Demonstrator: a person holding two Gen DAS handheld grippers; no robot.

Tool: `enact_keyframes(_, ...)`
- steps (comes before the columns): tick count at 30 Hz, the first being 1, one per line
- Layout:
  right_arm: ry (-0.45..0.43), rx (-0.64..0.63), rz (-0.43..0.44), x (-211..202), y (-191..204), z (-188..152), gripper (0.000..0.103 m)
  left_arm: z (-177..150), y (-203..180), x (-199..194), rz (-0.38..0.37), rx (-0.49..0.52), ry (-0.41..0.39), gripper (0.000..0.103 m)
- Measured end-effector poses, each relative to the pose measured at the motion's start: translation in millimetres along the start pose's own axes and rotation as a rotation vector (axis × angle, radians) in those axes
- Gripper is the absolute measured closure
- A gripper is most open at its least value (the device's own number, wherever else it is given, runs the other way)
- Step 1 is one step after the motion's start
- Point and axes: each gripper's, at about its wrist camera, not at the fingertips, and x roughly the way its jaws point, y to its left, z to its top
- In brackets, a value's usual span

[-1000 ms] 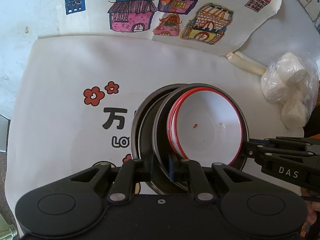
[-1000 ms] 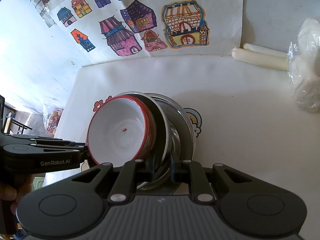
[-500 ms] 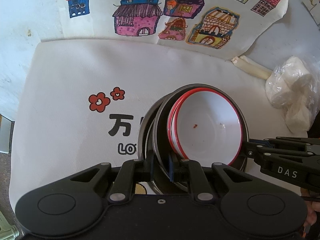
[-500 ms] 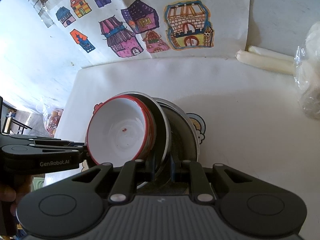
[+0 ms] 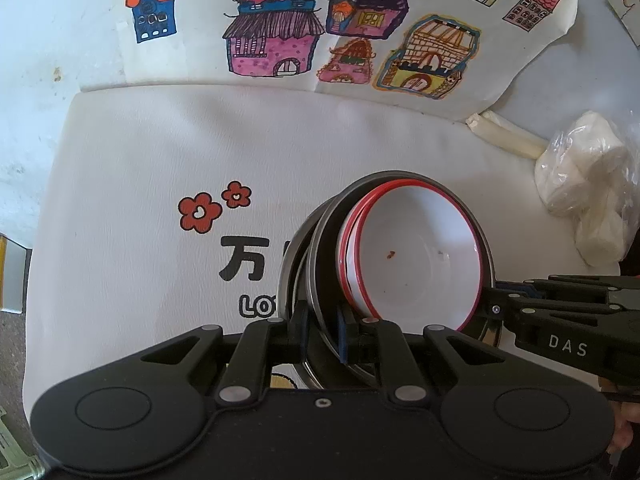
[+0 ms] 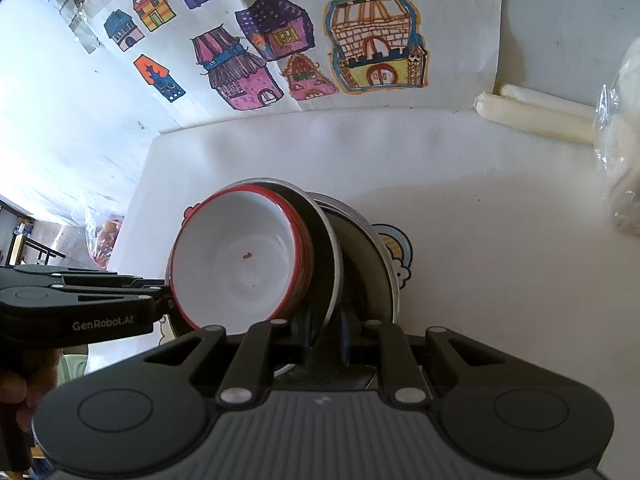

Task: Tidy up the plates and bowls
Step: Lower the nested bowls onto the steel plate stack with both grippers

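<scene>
My left gripper (image 5: 323, 330) is clamped tight on the near rim of a round metal plate (image 5: 326, 264) with a dark inner face, which is tipped steeply up on edge. My right gripper (image 6: 326, 330) pinches the same plate's rim from the opposite side; in the left wrist view its black fingers (image 5: 516, 304) reach in from the right and meet the rim, and in the right wrist view the left gripper's fingers (image 6: 120, 292) come in from the left. Nested inside the tilted plate is a white enamel bowl with a red rim (image 5: 416, 256), with a second red rim showing just behind it, and a small red speck on its white inner face. Behind the held plate stands another round metal plate (image 6: 370, 268), overlapping it closely; I cannot tell whether the two touch. All this sits over a white cloth mat (image 5: 152, 168) printed with red flowers and black lettering. Beyond the mat lies a paper sheet with coloured drawings of houses (image 5: 360, 40). At the mat's far right corner are two pale rolled tubes (image 6: 536, 114) and, near them, a clear plastic bag of white lumps (image 5: 584, 184).
</scene>
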Motion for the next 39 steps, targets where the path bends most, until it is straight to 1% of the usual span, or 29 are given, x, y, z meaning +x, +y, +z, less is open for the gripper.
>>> enact_keyframes(11,0.000,0.012,0.003,0.5,-0.5,0.4,0.087,2.8,-0.7,0.0,0.006,-0.002,0.002,0.090)
enact_keyframes(29,-0.002,0.037,-0.001,0.2,-1.0,-2.1,0.085,1.0,-1.7,1.1,0.012,0.001,0.004,0.090)
enact_keyframes(39,-0.012,0.048,-0.008,-2.6,-1.0,-4.3,0.085,-2.8,-4.3,1.7,0.030,-0.001,0.009,0.089)
